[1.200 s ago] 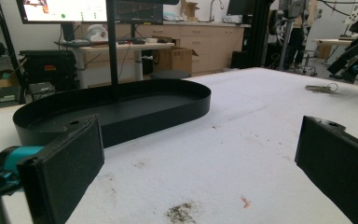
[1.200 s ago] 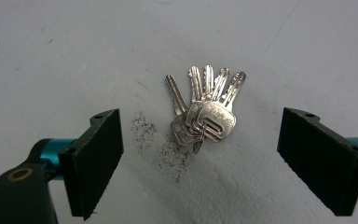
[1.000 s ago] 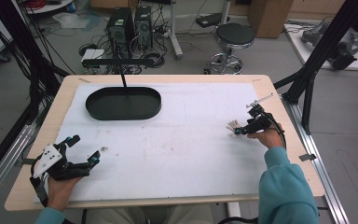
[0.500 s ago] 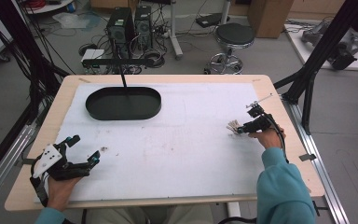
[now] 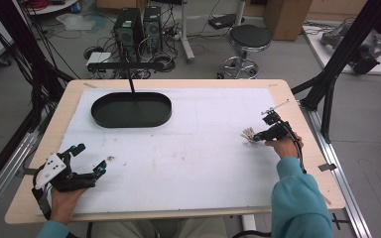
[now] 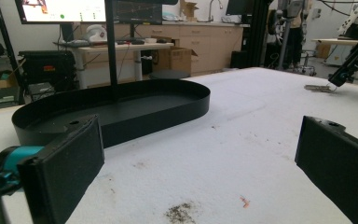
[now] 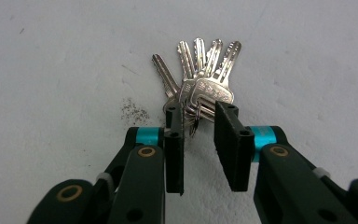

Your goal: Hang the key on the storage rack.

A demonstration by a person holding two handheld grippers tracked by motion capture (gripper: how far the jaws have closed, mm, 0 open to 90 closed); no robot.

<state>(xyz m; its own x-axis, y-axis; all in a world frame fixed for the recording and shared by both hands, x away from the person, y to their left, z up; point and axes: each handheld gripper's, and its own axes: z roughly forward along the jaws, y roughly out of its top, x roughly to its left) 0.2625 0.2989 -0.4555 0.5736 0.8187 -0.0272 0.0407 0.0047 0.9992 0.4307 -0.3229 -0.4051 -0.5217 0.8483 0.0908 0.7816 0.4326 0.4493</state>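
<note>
- Since the earlier high view, my right gripper (image 5: 256, 136) is staying where it was on the right side of the table while its jaws have just been closing in around the bunch of keys (image 5: 248, 134); my left gripper (image 5: 88, 158) is sitting unchanged at the near left corner
- Looking from the high view, I am seeing the keys lying on the white mat (image 5: 188, 148) near its right edge, fanned out to the left of the right gripper's tips, and well apart from the black oval tray (image 5: 131, 110) at the far left
- My left gripper is resting low over the mat with its jaws standing wide apart and nothing between them
- Looking along the left gripper view, I am facing the tray wall (image 6: 158, 112) beyond the two spread black pads (image 6: 65, 163), with a dark smudge (image 6: 181, 212) on the mat between them; far off to the right I am picking out the keys (image 6: 318, 87) under the other gripper's tip
- Looking along the right gripper view, I am seeing the right gripper (image 7: 199, 122) drawn in narrow on the ring end of the keys (image 7: 205, 79), the blades fanning away past the tips; the left pad is touching the bunch, a small gap is showing at the right pad, so I cannot tell whether it is clamping yet
</note>
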